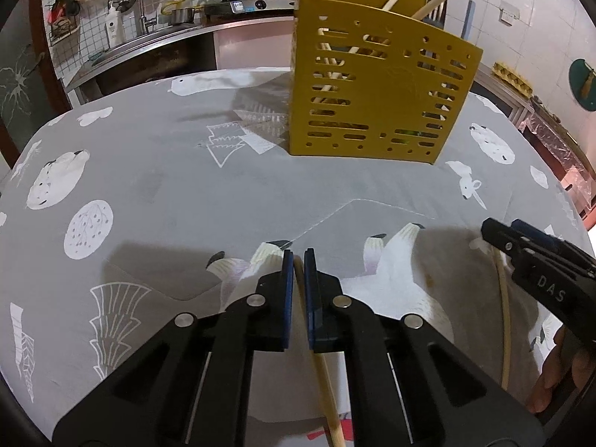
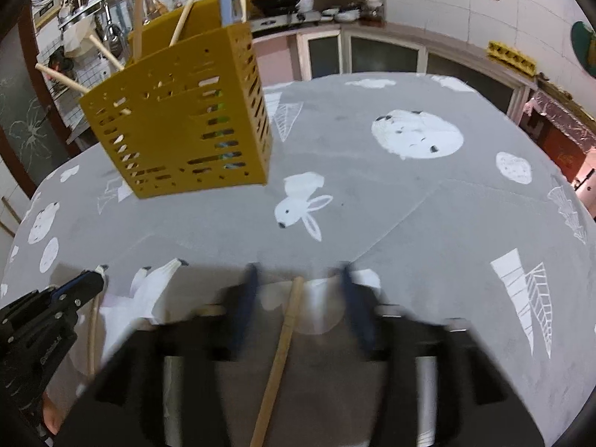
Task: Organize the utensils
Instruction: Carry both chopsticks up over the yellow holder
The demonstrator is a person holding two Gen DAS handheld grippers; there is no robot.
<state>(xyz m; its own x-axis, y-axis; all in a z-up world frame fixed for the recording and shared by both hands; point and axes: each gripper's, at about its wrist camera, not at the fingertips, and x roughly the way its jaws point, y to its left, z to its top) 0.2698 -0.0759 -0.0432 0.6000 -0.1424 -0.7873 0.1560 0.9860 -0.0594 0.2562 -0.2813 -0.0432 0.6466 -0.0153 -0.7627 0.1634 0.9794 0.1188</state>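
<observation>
Left wrist view: your left hand-held gripper (image 1: 298, 257) clamped on chopstick (image 1: 324, 380), tip between blue pads, low over grey surface (image 1: 167, 186). Yellow utensil holder (image 1: 376, 89) stands beyond, several chopsticks already inside. Right hand-held gripper (image 1: 495, 232) at right edge, beside second chopstick (image 1: 504, 316).

Right wrist view: your right hand-held gripper (image 2: 298, 279) blurred, jaws apart, second chopstick (image 2: 283, 342) lies between, not pressed. Holder (image 2: 178, 111) far left.

Progress: most sticks seem stored; two left to drop in.
</observation>
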